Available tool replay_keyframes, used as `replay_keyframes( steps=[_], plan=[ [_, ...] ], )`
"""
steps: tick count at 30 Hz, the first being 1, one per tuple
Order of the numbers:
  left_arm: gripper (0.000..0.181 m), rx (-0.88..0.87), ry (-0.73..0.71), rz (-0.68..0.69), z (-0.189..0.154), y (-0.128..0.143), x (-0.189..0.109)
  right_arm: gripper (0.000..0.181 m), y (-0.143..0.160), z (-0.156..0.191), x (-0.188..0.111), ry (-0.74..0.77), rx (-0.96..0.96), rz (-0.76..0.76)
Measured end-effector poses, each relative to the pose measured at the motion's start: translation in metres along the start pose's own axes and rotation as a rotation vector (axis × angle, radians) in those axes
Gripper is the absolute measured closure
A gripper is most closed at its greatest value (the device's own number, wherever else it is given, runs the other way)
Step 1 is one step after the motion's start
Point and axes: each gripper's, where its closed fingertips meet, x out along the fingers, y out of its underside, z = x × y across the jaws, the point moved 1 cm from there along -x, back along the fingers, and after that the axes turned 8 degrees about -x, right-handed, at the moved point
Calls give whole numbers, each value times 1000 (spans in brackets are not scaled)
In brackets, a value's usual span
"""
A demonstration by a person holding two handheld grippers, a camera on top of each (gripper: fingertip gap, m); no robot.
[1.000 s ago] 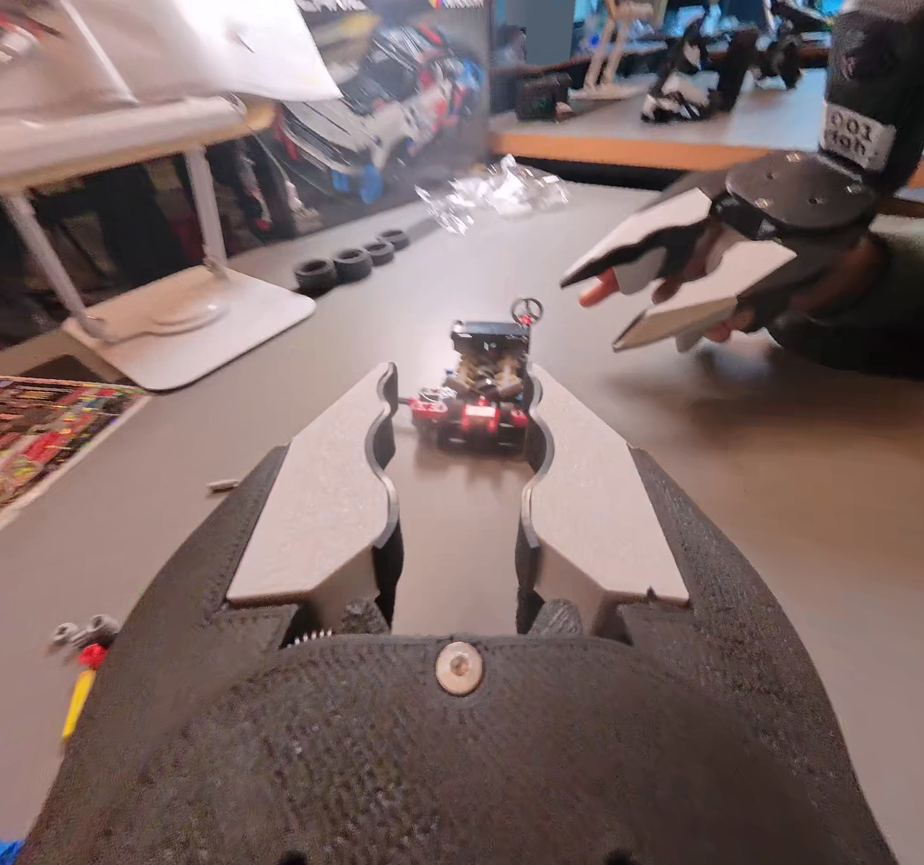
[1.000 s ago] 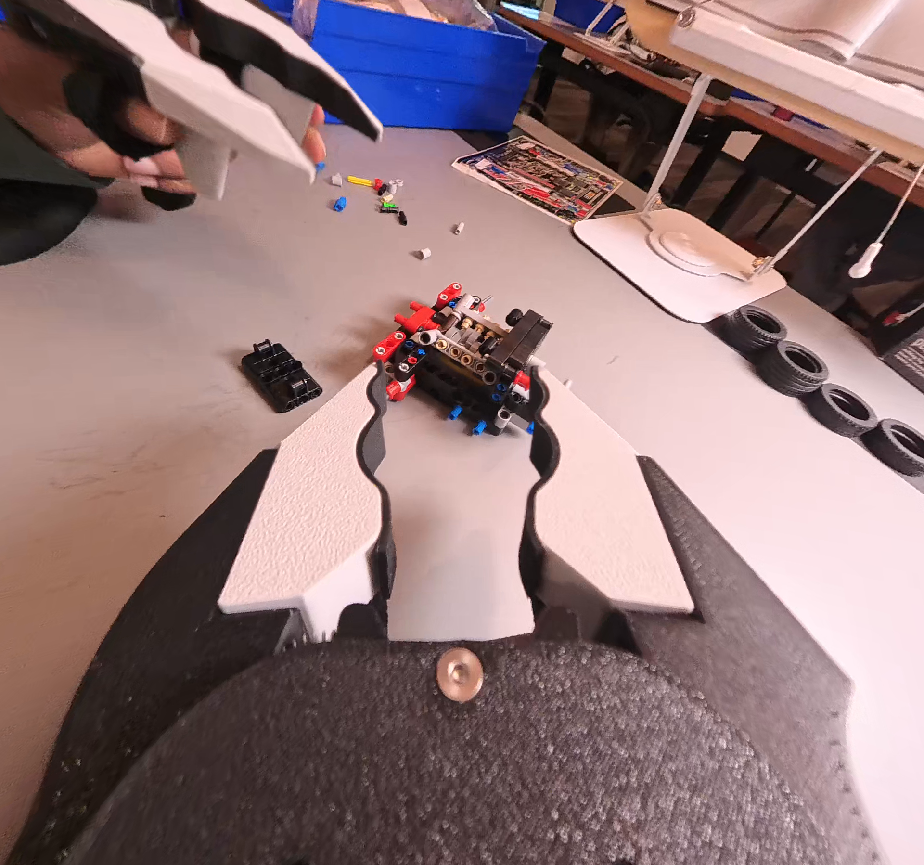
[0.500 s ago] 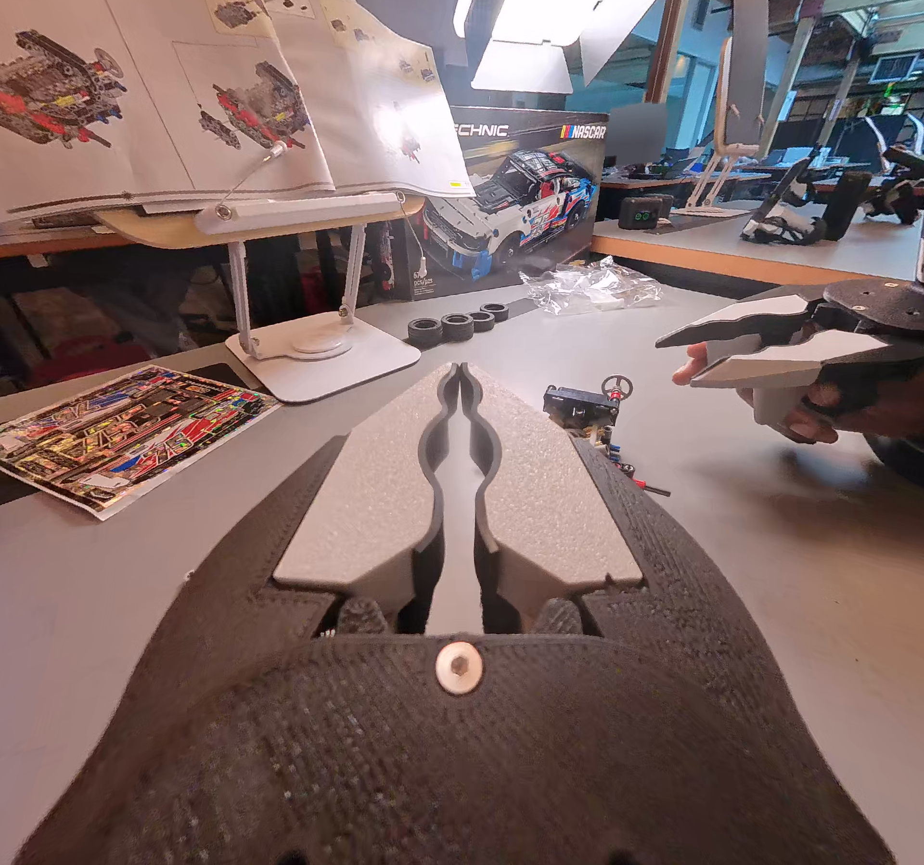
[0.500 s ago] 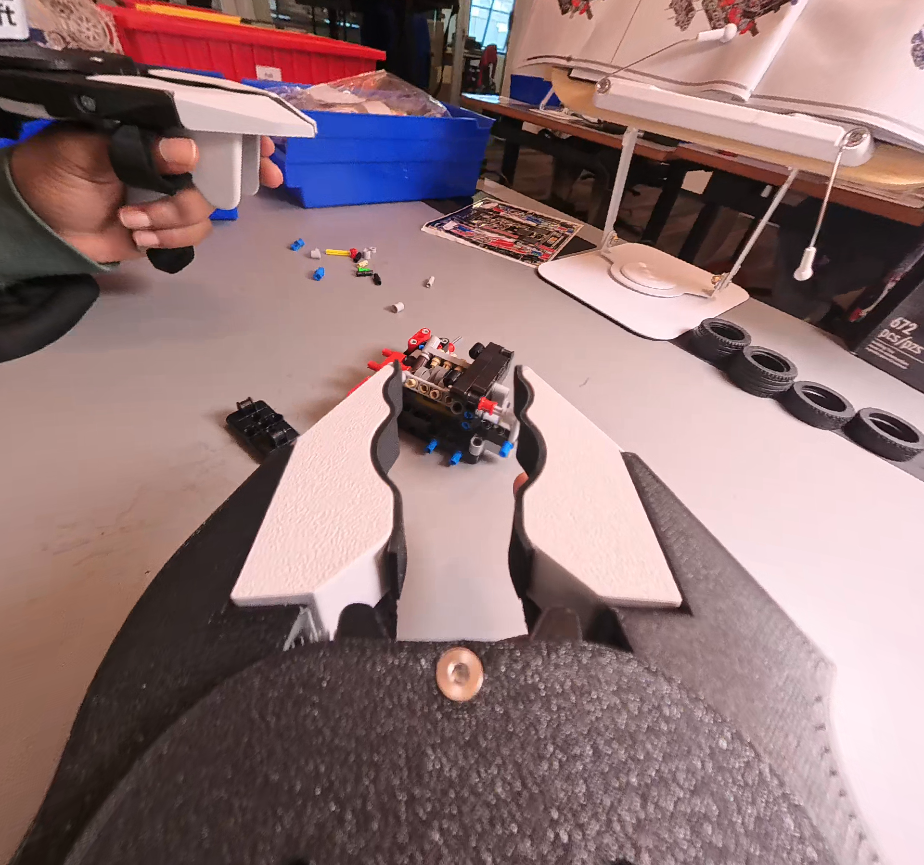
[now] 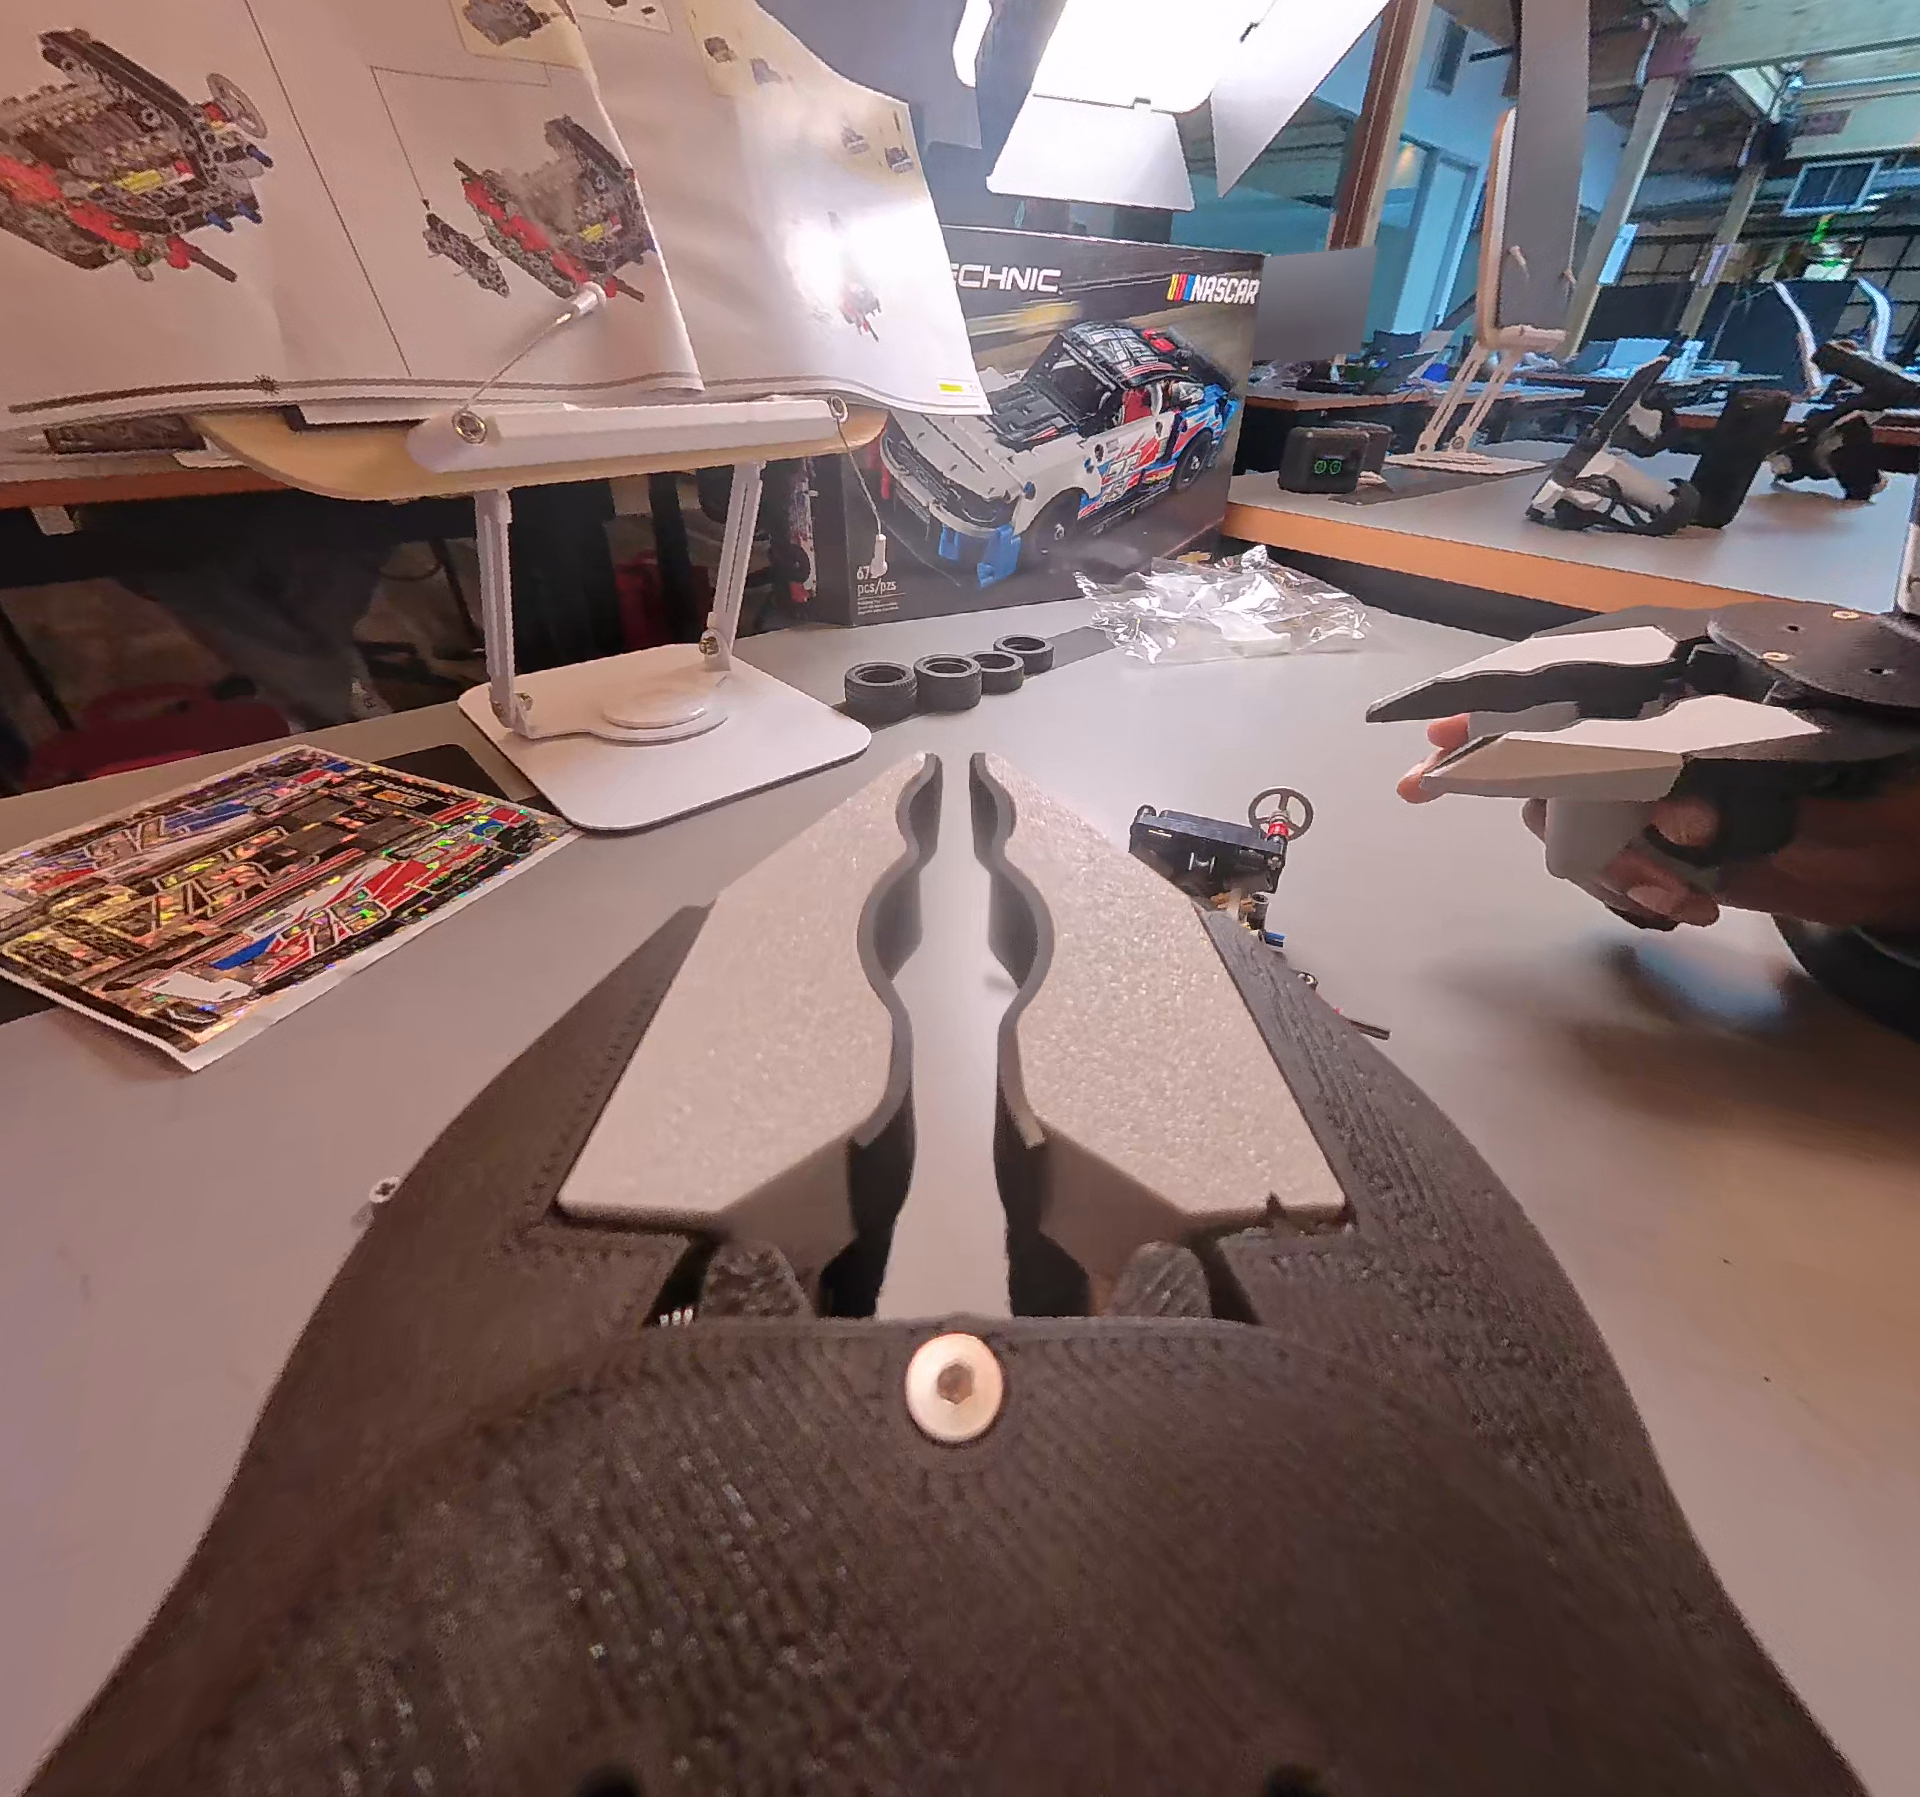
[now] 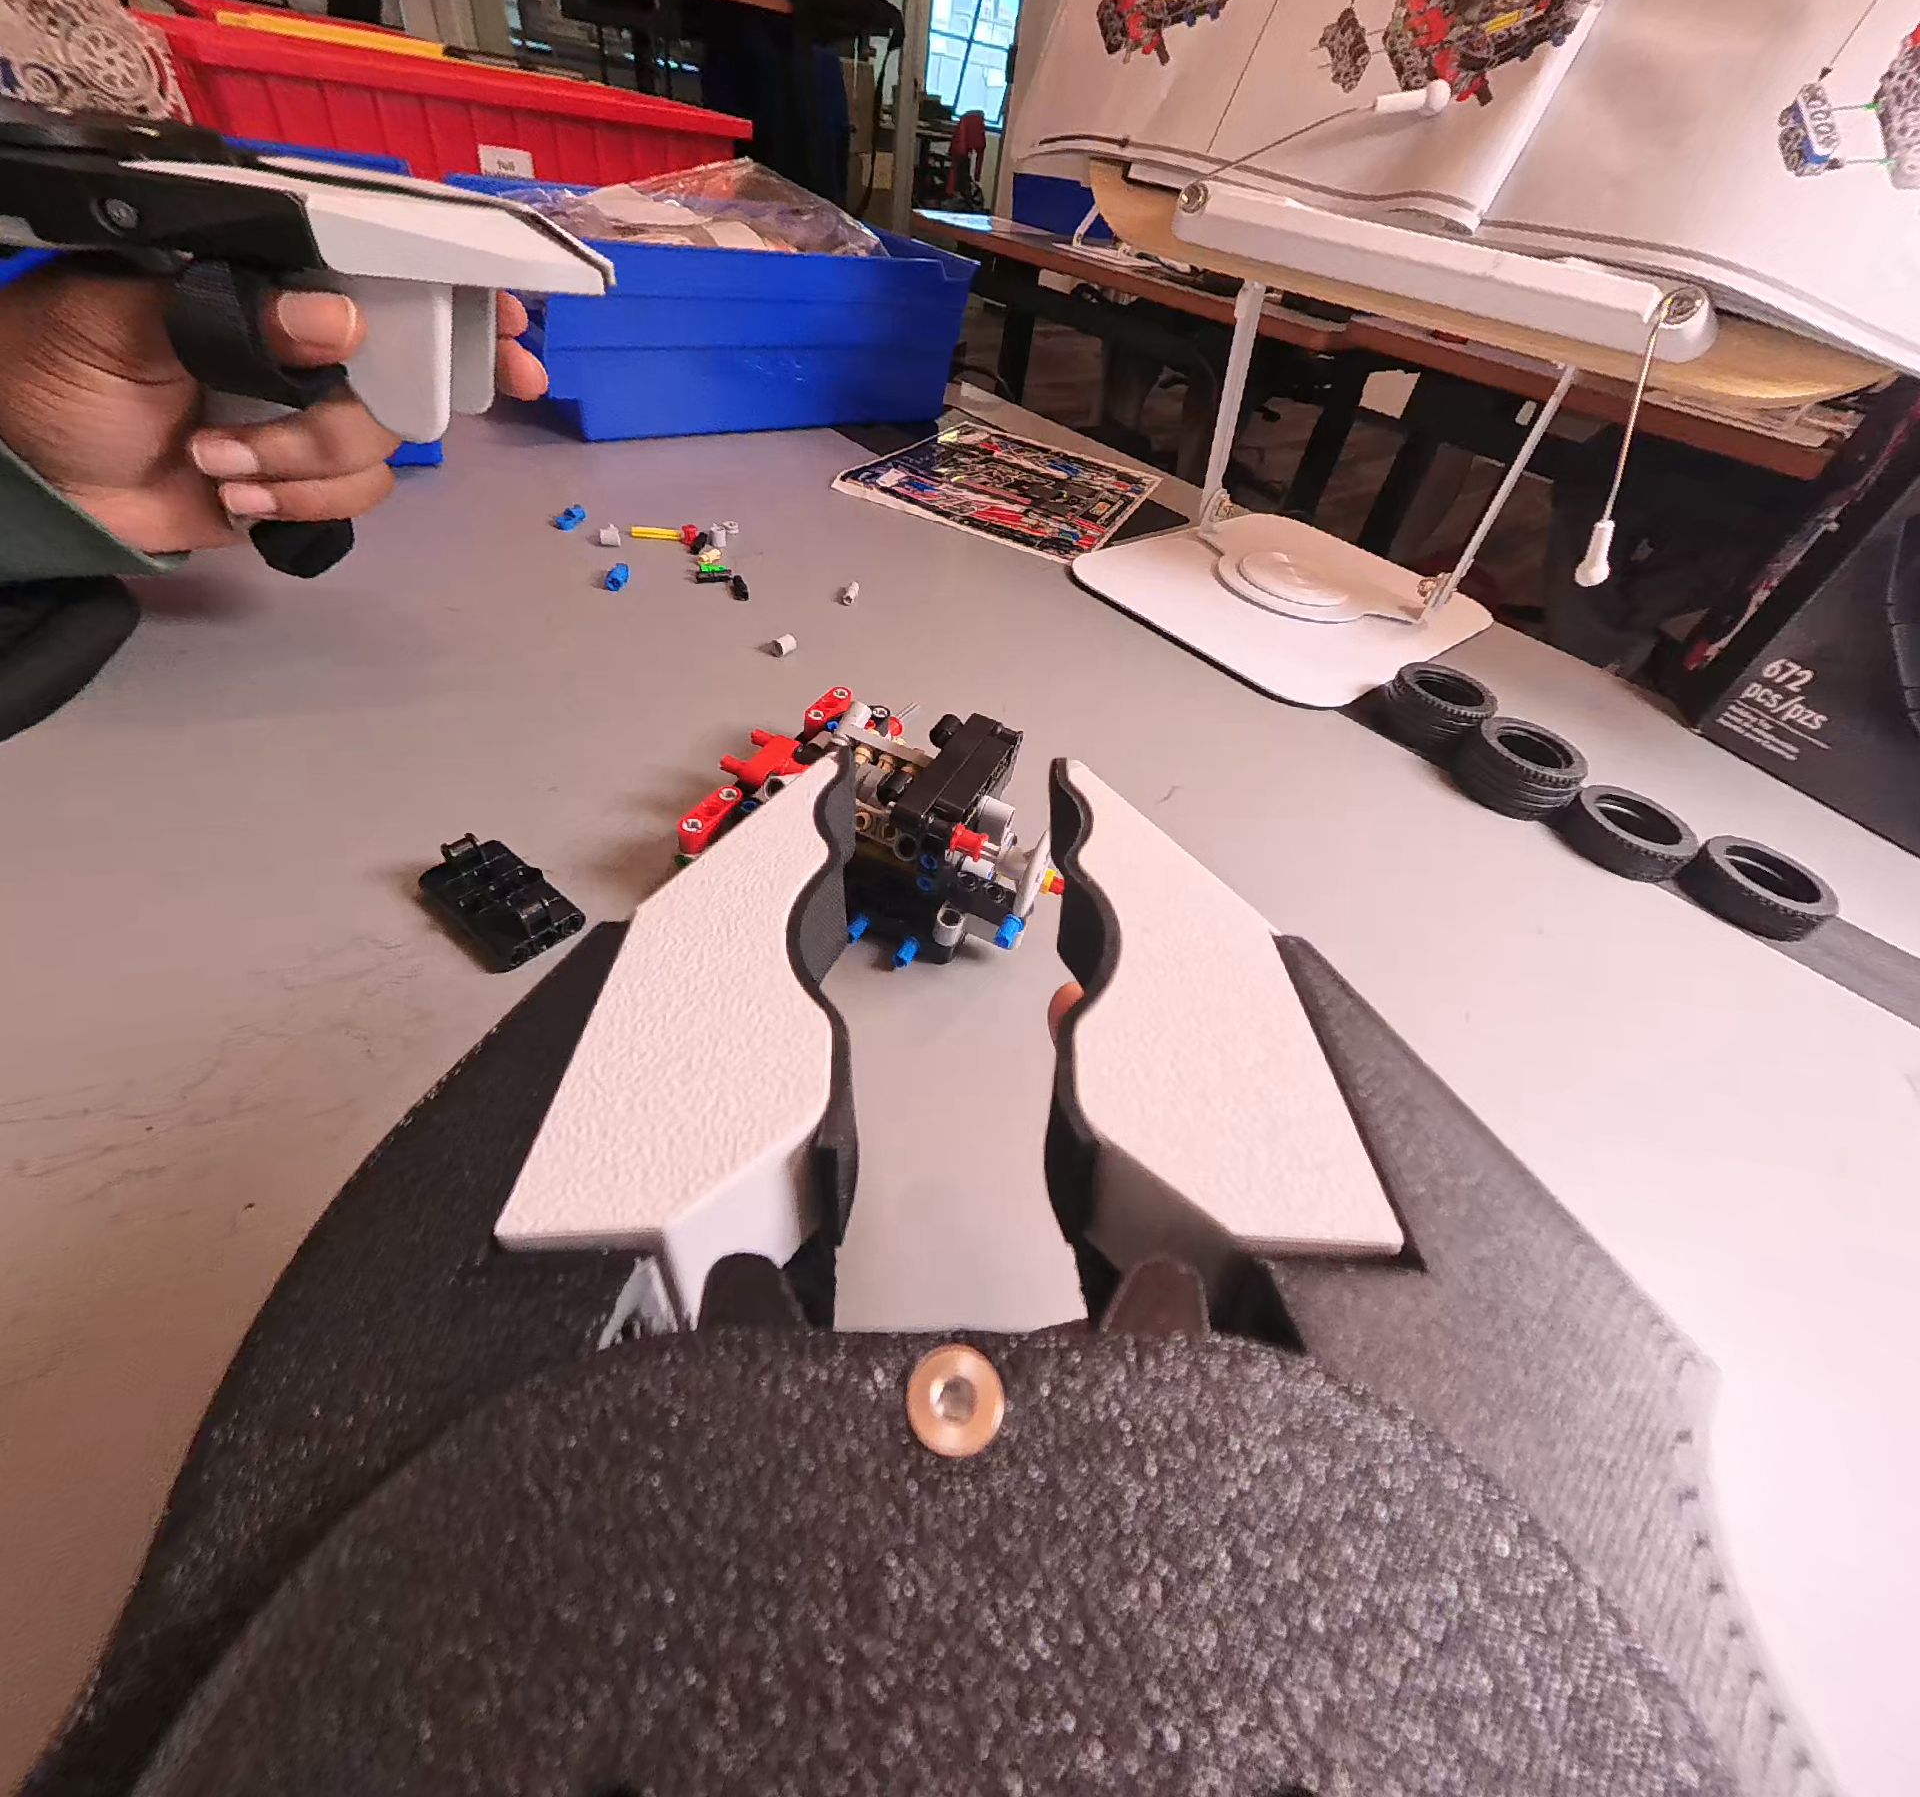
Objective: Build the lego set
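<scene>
A half-built lego assembly [image 6: 940,812], black with red, grey and blue parts, lies on the grey table [image 6: 312,708]. My right gripper [image 6: 951,786] is open and empty, its fingertips either side of the assembly's near end; I cannot tell whether they touch it. My left gripper [image 5: 954,773] is shut on nothing, raised above the table, left of the assembly [image 5: 1210,838], which its right finger partly hides. The right gripper [image 5: 1397,750] shows at the right of the left wrist view. The left gripper [image 6: 582,267] shows at the upper left of the right wrist view.
A black lego panel [image 6: 499,900] lies left of the assembly, loose small pieces [image 6: 686,552] beyond it. Several tyres [image 6: 1610,812], an instruction booklet on a white stand [image 5: 665,739], a sticker sheet [image 5: 239,895], the set's box [image 5: 1091,428], a plastic bag [image 5: 1226,609] and a blue bin [image 6: 748,334] ring the table. Across from one pair of fingers to the other is roughly 20 cm.
My left gripper was open around the assembly; it has shut, lifted and swung left, away from it. My right gripper has stayed at the assembly and narrowed a little.
</scene>
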Motion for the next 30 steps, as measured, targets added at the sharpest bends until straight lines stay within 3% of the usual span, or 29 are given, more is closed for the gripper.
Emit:
replay_keyframes(
  steps=[12, 16, 23, 26, 30],
  plan=[
    [156, -30, 106, 133, -16, 23, 8, 145, 7, -1, 1, 21, -37, 51],
    [154, 45, 206, 261, -38, 46, 10, 137, 27, -6, 5, 44, -19, 174],
    [141, 65, 463, 601, -84, 105, -4, 122, 27, 3, 13, 6, 37, 197],
    [131, 76, 492, 693, -90, 120, -9, 113, 28, 12, 21, -16, 33, 226],
    [133, 150, 477, 733, -92, 130, -11, 111, 30, 16, 24, -6, 24, 253]
  ],
)
